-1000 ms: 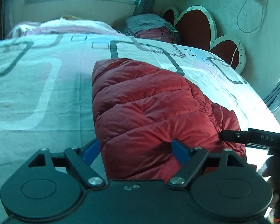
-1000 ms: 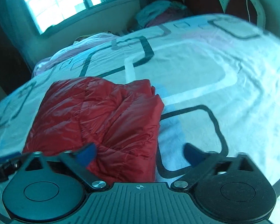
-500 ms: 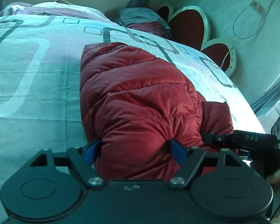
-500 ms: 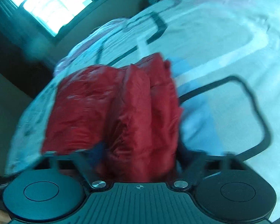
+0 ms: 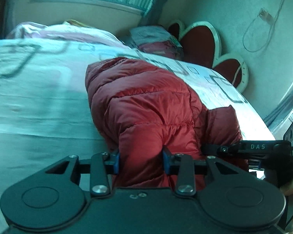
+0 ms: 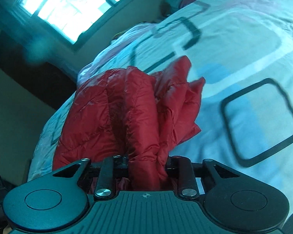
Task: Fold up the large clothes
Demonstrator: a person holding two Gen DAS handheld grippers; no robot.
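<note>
Left wrist view: red jacket (image 5: 146, 105) lay on the bed (image 5: 39, 97); left claw (image 5: 140, 159), having just been closing, clamped its near edge. Right claw (image 6: 147, 162) likewise pinched the jacket's bunched near folds.

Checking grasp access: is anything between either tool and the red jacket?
Nothing visible. The left tool and right tool have just been closing, each with a bunch of the jacket between its pads, on the bed.
</note>
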